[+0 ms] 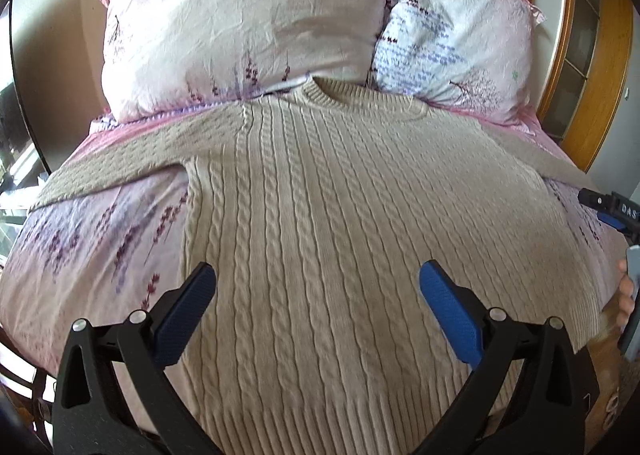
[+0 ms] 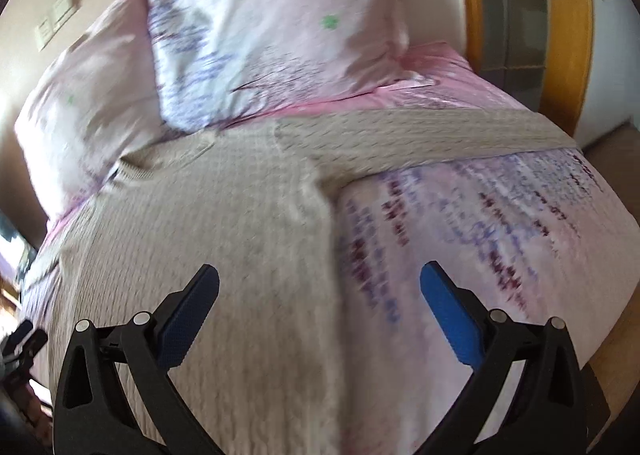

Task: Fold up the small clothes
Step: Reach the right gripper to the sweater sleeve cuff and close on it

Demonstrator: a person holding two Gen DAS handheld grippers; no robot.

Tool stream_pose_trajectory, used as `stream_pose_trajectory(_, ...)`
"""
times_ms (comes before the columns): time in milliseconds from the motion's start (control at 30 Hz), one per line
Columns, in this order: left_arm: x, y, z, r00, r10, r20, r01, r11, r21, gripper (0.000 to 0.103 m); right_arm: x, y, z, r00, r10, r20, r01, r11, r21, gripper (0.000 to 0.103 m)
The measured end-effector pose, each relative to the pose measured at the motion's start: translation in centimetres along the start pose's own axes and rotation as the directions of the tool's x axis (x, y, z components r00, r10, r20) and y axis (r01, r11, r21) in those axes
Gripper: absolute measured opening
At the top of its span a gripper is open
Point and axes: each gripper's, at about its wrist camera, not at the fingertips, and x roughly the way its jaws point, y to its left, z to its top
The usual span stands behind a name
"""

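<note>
While the beige cable-knit sweater (image 1: 320, 223) lies spread flat on the bed, front up, both tools hang above it with nothing in their grasp. The collar (image 1: 332, 89) sits at the far end, right up against the two pillows, and the ribbed hem (image 1: 320, 407) is nearest the camera. Left sleeve (image 1: 108, 167) runs out flat across the floral duvet (image 1: 88, 255) toward the left edge of the bed; the right sleeve (image 2: 420, 135) stretches out the other way, reaching the far right side.

Left gripper (image 1: 318, 287), jaws spread wide, hovers over the lower middle of the sweater body, blue pads (image 1: 452, 319) clear of the knit as far as the view shows. Right gripper (image 2: 320, 291), also wide apart and empty, is over the right side seam of the sweater, where knit meets duvet; that view is smeared with motion blur, so fine detail is lost. In the left wrist view the right tool's black and blue body shows at the right edge, with fingers of a hand (image 1: 624, 295) around its handle.

Behind it all, a pink pillow (image 1: 240, 23) on the left and a paler patterned pillow (image 1: 452, 27) on the right lean against the wall, with a wooden door frame (image 1: 588, 75) at far right.
</note>
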Motion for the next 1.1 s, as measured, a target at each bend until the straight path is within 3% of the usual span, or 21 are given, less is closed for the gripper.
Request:
stream_pose_trajectory(67,0.9,0.1,1.1,0.999,-0.033,0.011,0.033,0.999,0.011,0.101,1.5,-3.5,2.8,1.000,-0.024,-0.016,0.025,0.992,0.126,0.086)
stream_pose_trajectory(100,1.4,0.2,1.6,0.999,-0.049,0.007,0.049,0.999,0.015,0.101,2.3,-5.4,4.0,0.999,-0.036,-0.019,0.039,0.979,0.202,0.084)
stream_pose_trajectory(233,2.9,0.3,3.1,0.999,-0.040,0.004,0.039,0.998,0.043,0.101,5.3,-12.1,7.1,0.994,-0.088,-0.059,0.105,0.888,0.447,0.068)
stream_pose_trajectory(400,3.7,0.9,4.8,0.995,-0.090,0.050,0.087,0.995,0.051,0.101,8.2,-16.2,7.7,0.992,-0.078,-0.099,0.122,0.776,0.619,0.055)
stream_pose_trajectory(500,4.3,1.4,5.6,0.994,-0.090,0.057,0.087,0.995,0.047,0.101,8.7,-17.6,7.5,0.992,-0.086,-0.087,0.123,0.733,0.669,0.050)
stream_pose_trajectory(633,5.5,2.1,6.5,0.994,-0.099,0.048,0.099,0.995,0.009,0.101,8.8,-18.2,7.7,0.993,-0.094,-0.069,0.116,0.718,0.686,0.049)
stream_pose_trajectory(800,6.7,2.7,7.1,0.992,-0.120,0.038,0.121,0.992,-0.033,0.101,9.4,-18.0,8.0,0.992,-0.119,-0.050,0.121,0.735,0.667,0.043)
stream_pose_trajectory(900,7.2,2.6,7.2,0.991,-0.128,0.033,0.130,0.991,-0.036,0.101,9.8,-18.3,7.9,0.992,-0.120,-0.026,0.106,0.731,0.674,0.031)
stream_pose_trajectory(967,7.5,2.7,7.2,0.990,-0.135,0.031,0.136,0.990,-0.036,0.101,10.0,-18.6,7.8,0.991,-0.134,-0.024,0.115,0.733,0.670,0.014)
stream_pose_trajectory(1100,7.6,3.0,6.9,0.986,-0.156,0.053,0.158,0.987,-0.031,0.101,9.8,-18.4,8.1,0.988,-0.153,-0.006,0.121,0.755,0.644,0.008)
